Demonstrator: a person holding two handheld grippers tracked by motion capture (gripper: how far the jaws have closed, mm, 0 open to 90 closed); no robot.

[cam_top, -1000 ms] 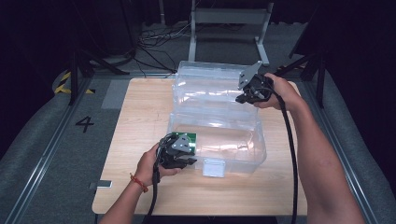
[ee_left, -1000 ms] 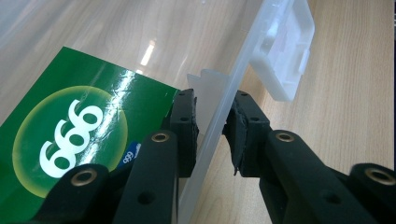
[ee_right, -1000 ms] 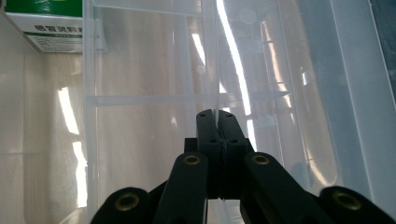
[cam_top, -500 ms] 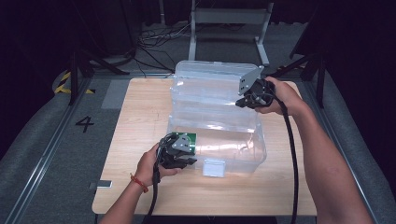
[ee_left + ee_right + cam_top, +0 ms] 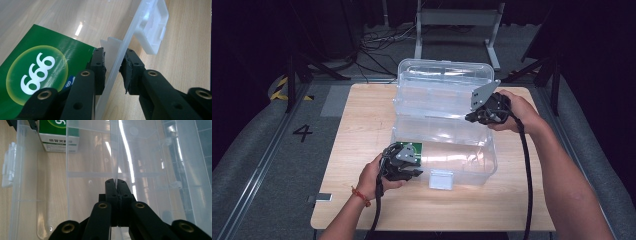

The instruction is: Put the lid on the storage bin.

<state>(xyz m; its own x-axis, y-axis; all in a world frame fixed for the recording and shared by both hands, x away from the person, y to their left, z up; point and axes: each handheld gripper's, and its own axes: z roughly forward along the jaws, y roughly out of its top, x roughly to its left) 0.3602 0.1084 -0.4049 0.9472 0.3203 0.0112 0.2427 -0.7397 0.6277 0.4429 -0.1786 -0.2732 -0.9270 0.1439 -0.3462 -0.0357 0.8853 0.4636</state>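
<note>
Overhead: clear plastic box (image 5: pixel 444 135) sits mid-table (image 5: pixel 357 120), lid (image 5: pixel 444 85) raised at its far side. Left gripper (image 5: pixel 404 167) at the box's near-left corner, beside a green carton (image 5: pixel 412 148) inside. Right gripper (image 5: pixel 484 116) at the box's right rear, on the lid's edge.

Left gripper view: jaws nearly closed, pinching the box's front wall (image 5: pixel 117 67); green carton (image 5: pixel 37 75) just inside, latch (image 5: pixel 152 27) beyond.

Right gripper view: jaws closed flat on a thin clear lid edge (image 5: pixel 115 157); carton (image 5: pixel 58 137) far side of the box.
</note>
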